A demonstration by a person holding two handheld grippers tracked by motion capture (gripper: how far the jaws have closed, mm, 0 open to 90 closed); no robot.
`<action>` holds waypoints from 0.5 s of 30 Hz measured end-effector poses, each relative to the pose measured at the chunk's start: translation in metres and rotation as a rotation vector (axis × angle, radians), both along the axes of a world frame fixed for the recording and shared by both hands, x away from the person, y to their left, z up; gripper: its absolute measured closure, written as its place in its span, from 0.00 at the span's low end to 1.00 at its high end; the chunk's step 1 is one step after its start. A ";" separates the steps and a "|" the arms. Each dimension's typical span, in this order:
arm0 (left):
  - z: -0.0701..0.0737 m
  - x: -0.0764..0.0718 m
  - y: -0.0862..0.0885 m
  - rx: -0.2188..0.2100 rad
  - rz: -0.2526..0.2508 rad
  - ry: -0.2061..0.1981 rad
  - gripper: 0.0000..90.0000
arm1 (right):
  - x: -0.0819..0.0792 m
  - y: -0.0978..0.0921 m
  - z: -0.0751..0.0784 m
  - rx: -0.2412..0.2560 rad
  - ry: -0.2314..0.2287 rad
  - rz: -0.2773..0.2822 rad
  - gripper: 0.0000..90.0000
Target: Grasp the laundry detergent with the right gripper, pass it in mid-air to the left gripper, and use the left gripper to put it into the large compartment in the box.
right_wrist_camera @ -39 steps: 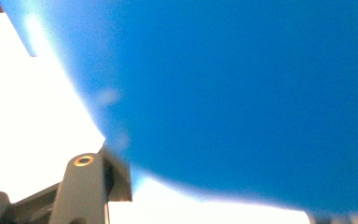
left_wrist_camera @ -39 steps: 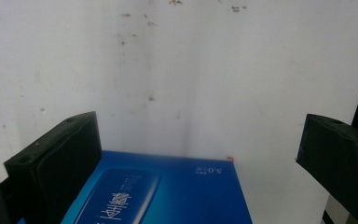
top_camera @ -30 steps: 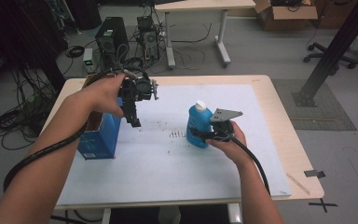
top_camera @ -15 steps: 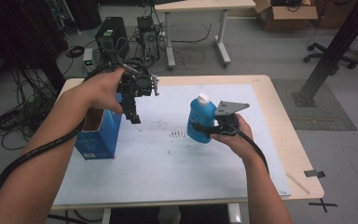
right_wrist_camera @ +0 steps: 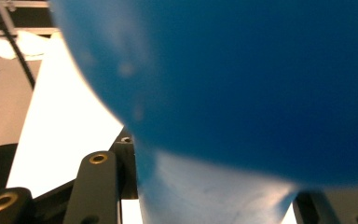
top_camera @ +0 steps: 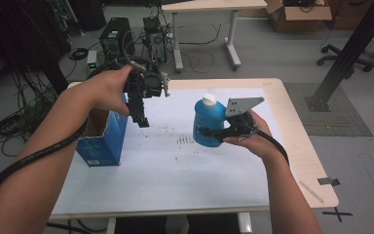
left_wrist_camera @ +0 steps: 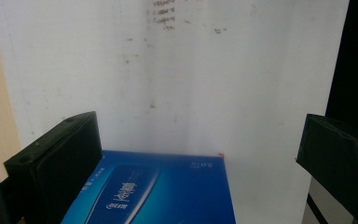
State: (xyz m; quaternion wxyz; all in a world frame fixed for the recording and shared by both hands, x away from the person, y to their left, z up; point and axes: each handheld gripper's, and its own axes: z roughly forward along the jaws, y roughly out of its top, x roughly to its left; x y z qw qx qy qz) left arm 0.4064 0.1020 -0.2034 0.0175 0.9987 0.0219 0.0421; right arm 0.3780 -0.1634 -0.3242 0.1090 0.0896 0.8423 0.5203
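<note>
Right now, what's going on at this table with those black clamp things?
A person holds a two-jaw gripper in each hand. The right gripper is clamped on a blue plastic bottle with a white cap, held above the white-covered table. The left gripper hangs open and empty beside an open blue cardboard box.

Floor behind table: 2 computer towers among tangled cables | far desk, cardboard box beyond | office chair at right | black tape cross on floor
</note>
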 end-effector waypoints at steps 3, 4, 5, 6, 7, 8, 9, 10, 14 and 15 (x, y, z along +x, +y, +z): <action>0.001 -0.003 -0.004 -0.001 -0.015 0.002 0.00 | -0.003 0.007 -0.002 -0.021 0.001 0.036 0.51; 0.002 -0.004 -0.005 -0.002 -0.017 0.005 0.00 | -0.003 0.009 -0.003 -0.024 -0.001 0.046 0.51; 0.002 -0.005 -0.006 -0.001 -0.017 0.007 0.00 | -0.004 0.011 -0.005 -0.024 0.001 0.056 0.51; 0.002 -0.006 -0.007 -0.001 -0.026 0.006 0.00 | -0.004 0.012 -0.006 -0.023 0.004 0.068 0.51; 0.001 -0.007 -0.008 -0.003 -0.026 0.009 0.00 | -0.004 0.014 -0.008 -0.020 0.006 0.081 0.51; 0.001 -0.008 -0.009 -0.002 -0.029 0.013 0.00 | -0.004 0.015 -0.010 -0.021 0.007 0.089 0.51; 0.000 -0.008 -0.011 0.000 -0.037 0.013 0.00 | -0.004 0.017 -0.011 -0.022 0.004 0.098 0.51; -0.001 -0.009 -0.012 0.001 -0.039 0.013 0.00 | -0.005 0.019 -0.013 -0.023 0.004 0.104 0.51; -0.003 -0.011 -0.017 0.000 -0.051 0.020 0.00 | -0.006 0.025 -0.019 -0.027 0.003 0.124 0.51; -0.003 -0.012 -0.018 -0.001 -0.053 0.021 0.00 | -0.006 0.027 -0.020 -0.028 0.002 0.130 0.51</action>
